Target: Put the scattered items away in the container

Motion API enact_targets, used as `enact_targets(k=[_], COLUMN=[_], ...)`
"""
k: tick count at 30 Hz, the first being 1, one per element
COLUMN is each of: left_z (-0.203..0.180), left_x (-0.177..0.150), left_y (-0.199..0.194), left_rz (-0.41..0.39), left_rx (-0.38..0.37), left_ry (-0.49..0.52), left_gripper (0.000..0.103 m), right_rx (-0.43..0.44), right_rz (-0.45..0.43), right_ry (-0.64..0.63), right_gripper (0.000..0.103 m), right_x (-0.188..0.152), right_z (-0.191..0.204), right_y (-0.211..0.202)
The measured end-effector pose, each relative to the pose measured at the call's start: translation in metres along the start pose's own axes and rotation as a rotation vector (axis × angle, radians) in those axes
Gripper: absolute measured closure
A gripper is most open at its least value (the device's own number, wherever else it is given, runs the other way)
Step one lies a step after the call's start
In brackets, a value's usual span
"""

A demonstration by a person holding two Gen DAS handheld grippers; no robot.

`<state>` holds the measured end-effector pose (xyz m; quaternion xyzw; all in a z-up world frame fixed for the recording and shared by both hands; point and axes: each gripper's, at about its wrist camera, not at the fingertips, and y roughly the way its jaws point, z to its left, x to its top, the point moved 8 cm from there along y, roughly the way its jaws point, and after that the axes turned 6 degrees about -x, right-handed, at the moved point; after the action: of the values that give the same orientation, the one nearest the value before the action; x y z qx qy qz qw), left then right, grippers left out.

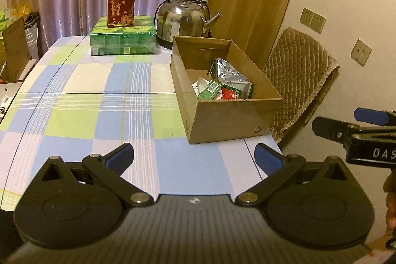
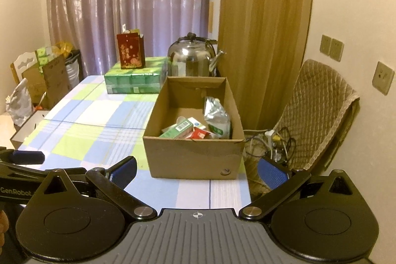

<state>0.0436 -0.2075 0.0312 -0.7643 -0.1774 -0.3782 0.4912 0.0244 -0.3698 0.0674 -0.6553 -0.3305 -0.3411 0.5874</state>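
An open cardboard box (image 1: 220, 120) (image 2: 193, 160) stands at the right edge of the checked table. Inside lie a silver foil pouch (image 1: 229, 73) (image 2: 215, 115), a green carton (image 1: 210, 90) (image 2: 178, 131) and a red packet (image 1: 229, 93) (image 2: 200, 134). My left gripper (image 1: 194, 157) is open and empty, low over the table's near edge, short of the box. My right gripper (image 2: 198, 172) is open and empty, just before the box's near wall; it also shows at the right edge of the left wrist view (image 1: 358, 125).
At the table's far end a red gift box (image 1: 120, 7) (image 2: 130, 51) stands on a green wrapped pack (image 1: 123, 38) (image 2: 135, 79), beside a steel kettle (image 1: 184, 16) (image 2: 194, 57). A padded chair (image 1: 297, 81) (image 2: 319, 110) and cables (image 2: 269, 142) are to the right.
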Motion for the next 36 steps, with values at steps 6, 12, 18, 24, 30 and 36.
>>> enact_targets(k=[6, 12, 18, 24, 30, 36], left_z=[-0.005, -0.004, -0.001, -0.001, 0.001, 0.005], left_x=[-0.002, -0.007, -0.011, -0.015, -0.019, -0.025], left_y=[-0.008, -0.011, -0.011, -0.007, -0.001, 0.006], left_rz=[-0.012, -0.006, 0.001, 0.008, 0.016, 0.035], left_rx=[-0.003, 0.004, 0.004, -0.003, -0.008, -0.007], left_ry=[0.011, 0.009, 0.003, -0.005, -0.011, -0.024], left_gripper=[0.001, 0.001, 0.001, 0.001, 0.001, 0.001], right_rx=[0.01, 0.023, 0.025, 0.015, 0.004, 0.002], right_rz=[-0.006, -0.003, -0.001, -0.007, 0.003, 0.021], right_ry=[0.01, 0.016, 0.022, 0.034, 0.044, 0.06], right_gripper=[0.002, 0.002, 0.002, 0.002, 0.002, 0.002], right_x=[-0.004, -0.01, -0.014, -0.015, -0.02, -0.027], right_z=[0.004, 0.008, 0.012, 0.009, 0.007, 0.006], right_y=[-0.006, -0.008, -0.009, -0.011, -0.008, -0.001])
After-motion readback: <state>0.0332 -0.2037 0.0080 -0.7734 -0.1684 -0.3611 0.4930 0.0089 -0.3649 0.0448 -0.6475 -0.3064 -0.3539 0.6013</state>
